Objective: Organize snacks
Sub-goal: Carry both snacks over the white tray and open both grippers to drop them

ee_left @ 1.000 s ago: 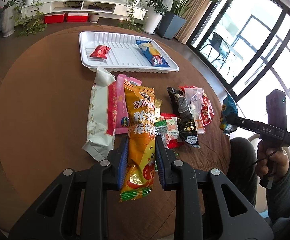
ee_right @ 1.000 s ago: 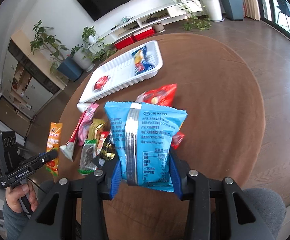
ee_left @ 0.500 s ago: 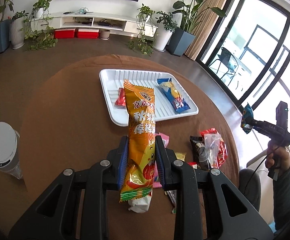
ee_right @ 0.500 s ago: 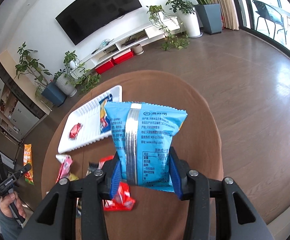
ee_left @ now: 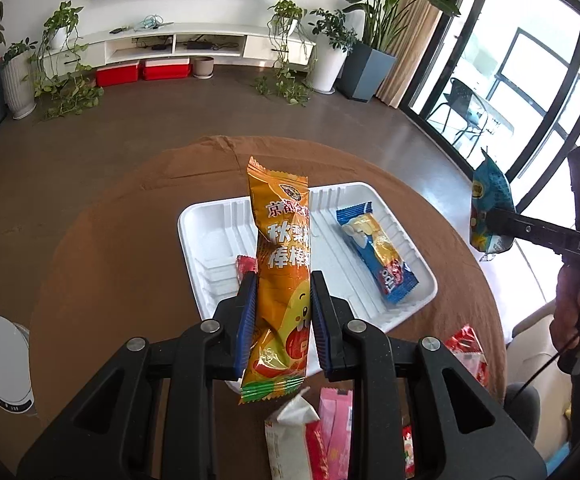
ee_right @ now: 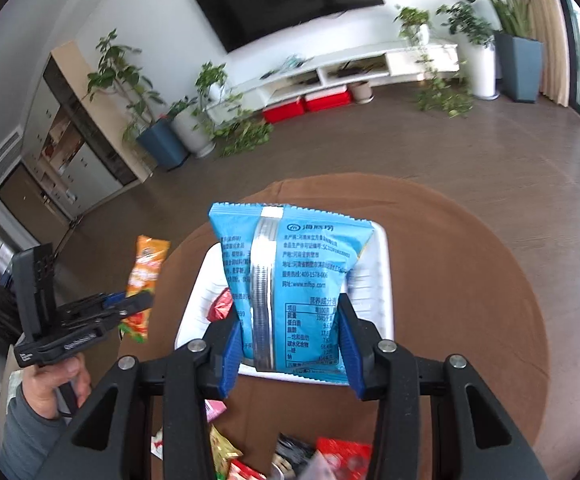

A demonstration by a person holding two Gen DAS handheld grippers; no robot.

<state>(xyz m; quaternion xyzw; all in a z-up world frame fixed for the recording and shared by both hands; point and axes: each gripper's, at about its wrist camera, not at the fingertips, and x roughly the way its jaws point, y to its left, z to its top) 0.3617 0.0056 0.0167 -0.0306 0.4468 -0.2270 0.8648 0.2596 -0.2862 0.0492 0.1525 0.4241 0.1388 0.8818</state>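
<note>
While both tools are clenching their packets, the left tool an orange snack stick and the right tool a blue snack bag, they should be lowering flat into bare spots of the white tray.

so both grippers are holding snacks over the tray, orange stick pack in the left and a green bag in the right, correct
One slip: the bag in the right gripper is light blue, not green, as the right wrist view shows. The rest holds: the left gripper grips the orange stick pack, and both hang over the white tray.
</note>
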